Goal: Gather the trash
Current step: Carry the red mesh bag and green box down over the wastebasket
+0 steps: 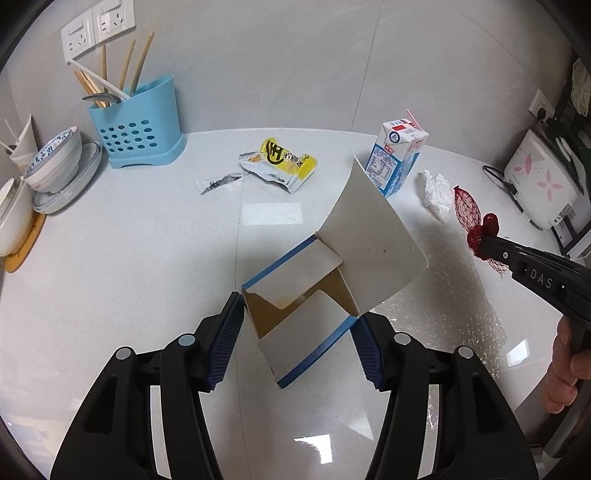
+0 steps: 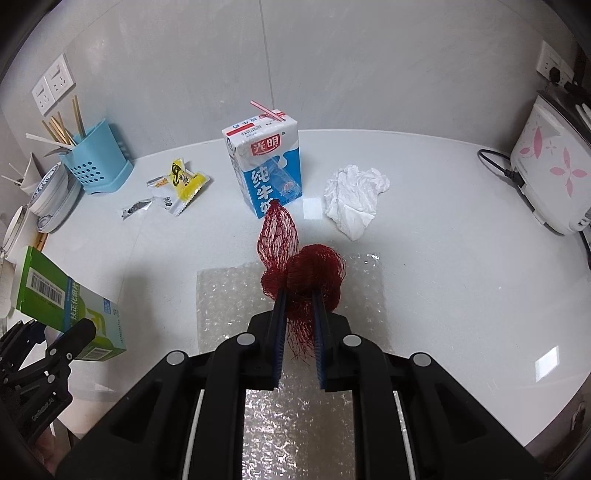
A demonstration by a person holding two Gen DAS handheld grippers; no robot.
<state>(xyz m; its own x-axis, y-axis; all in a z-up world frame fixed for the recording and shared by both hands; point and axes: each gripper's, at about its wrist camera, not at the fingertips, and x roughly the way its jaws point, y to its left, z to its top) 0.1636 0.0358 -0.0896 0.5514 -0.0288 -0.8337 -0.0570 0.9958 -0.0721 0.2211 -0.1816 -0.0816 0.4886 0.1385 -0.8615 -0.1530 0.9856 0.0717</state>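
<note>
Pretty clearly a home kitchen: white counter (image 1: 147,258), blue chopstick holder (image 1: 136,125), stacked bowls (image 1: 55,155), rice cooker (image 2: 554,166), wall sockets (image 1: 96,29).

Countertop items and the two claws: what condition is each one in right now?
Left gripper: shut on the box.
Cardboard box: flaps open, held up.
Right gripper: shut on the net.
Red mesh net: bunched, lifted.
Milk carton: upright, straw in.
Tissue: crumpled, lying.
Yellow wrapper: torn open, flat.
Bubble wrap: spread flat.
Utensil holder: upright, holding chopsticks.
</note>
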